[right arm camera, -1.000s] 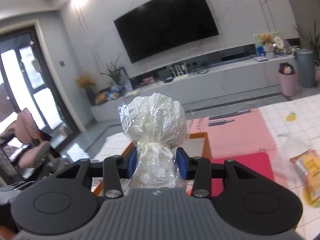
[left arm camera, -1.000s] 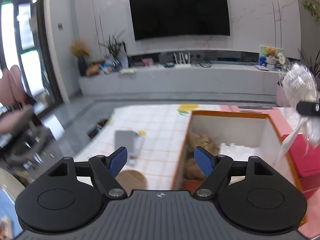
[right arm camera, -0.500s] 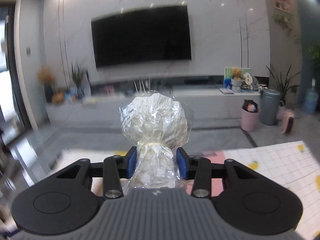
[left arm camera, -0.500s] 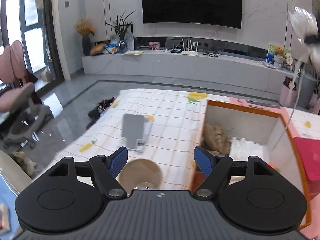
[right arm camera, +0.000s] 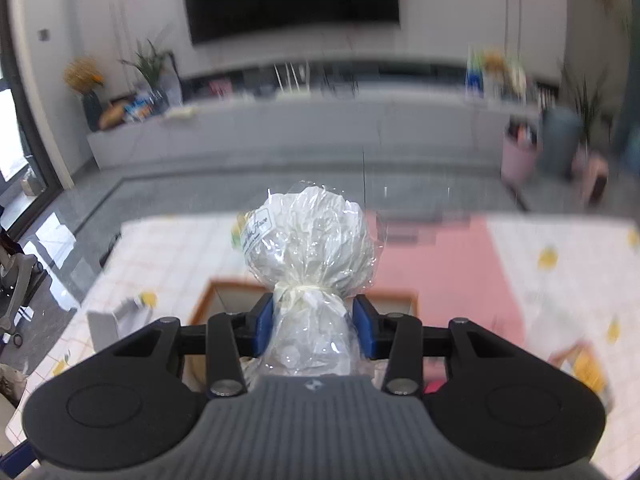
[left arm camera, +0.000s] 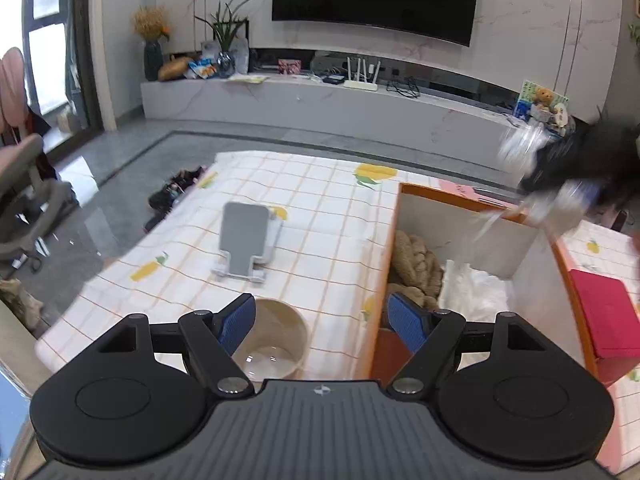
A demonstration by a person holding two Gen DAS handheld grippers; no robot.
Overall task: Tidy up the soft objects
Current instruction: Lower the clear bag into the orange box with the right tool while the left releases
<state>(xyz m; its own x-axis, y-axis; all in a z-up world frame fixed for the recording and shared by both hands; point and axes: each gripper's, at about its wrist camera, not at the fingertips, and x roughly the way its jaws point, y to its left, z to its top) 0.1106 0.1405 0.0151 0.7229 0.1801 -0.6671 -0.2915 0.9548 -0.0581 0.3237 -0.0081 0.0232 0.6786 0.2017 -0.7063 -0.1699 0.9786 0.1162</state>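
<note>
Right tool, blue pads pressed against the tied neck of a white soft bundle wrapped in clear cellophane, holds it in the air above the far end of an orange-rimmed box. Left tool, jaws wide with nothing between them, hovers over the box's near-left edge and a beige bowl. A tan plush item and white crumpled material lie inside the box. A grey phone stand rests on the checked tabletop.

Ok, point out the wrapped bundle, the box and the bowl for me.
bundle (right arm camera: pixel 310 236), right wrist view, on its bulging top.
box (left arm camera: pixel 532 280), left wrist view, on its white inner wall.
bowl (left arm camera: pixel 294 328), left wrist view, on its rim.
</note>
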